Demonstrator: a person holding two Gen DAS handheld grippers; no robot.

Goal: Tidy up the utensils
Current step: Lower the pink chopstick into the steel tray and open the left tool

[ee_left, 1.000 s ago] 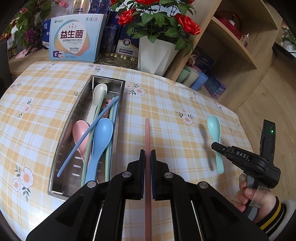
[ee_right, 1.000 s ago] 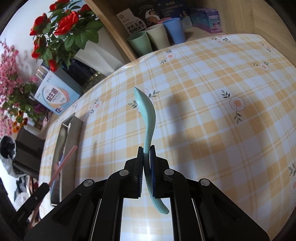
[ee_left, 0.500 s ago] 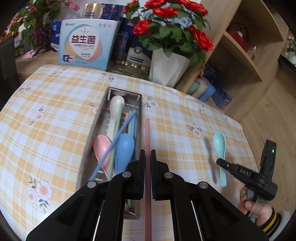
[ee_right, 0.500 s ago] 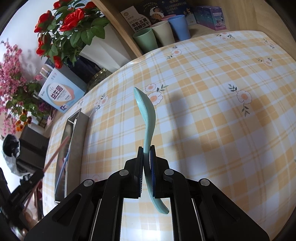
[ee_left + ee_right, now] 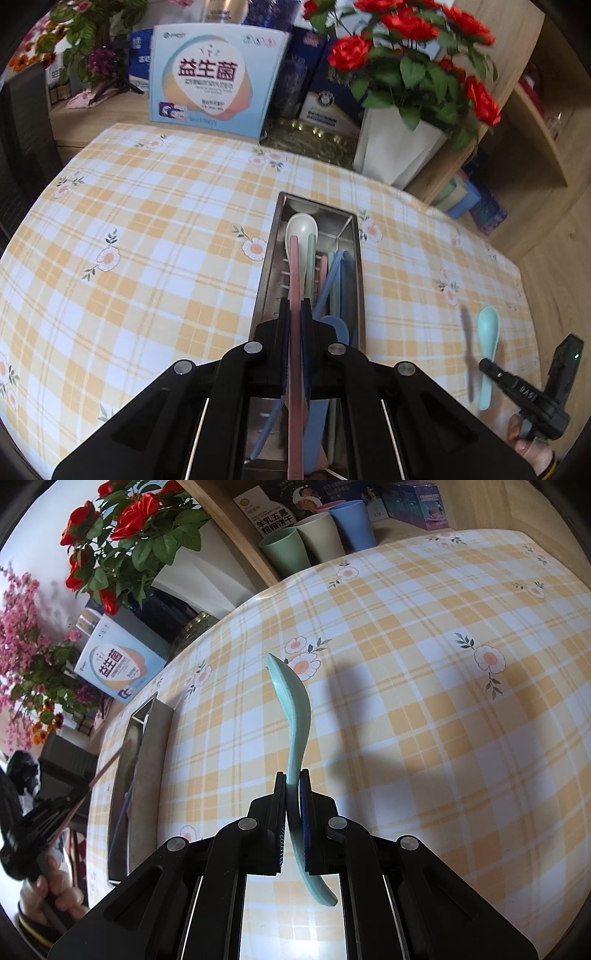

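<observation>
My left gripper [image 5: 294, 306] is shut on a pink chopstick [image 5: 294, 266] and holds it lengthwise right above the steel utensil tray [image 5: 269, 266]. The tray holds a white spoon [image 5: 301, 230], a blue spoon [image 5: 334, 326], a blue chopstick [image 5: 328, 280] and several other utensils. My right gripper [image 5: 292, 779] is shut on the handle of a teal spoon [image 5: 291, 698] and holds it above the checked tablecloth, to the right of the tray [image 5: 142, 723]. The teal spoon also shows in the left wrist view [image 5: 487, 332].
A white vase of red roses [image 5: 399, 155], a blue-white box [image 5: 214, 81] and a gold dish [image 5: 306, 136] stand behind the tray. Three cups [image 5: 317, 539] sit on a wooden shelf at the table's far edge.
My left gripper has carried the pink chopstick leftwards from beside the tray to right over it. My right gripper has stayed shut on the teal spoon and moved only slightly.
</observation>
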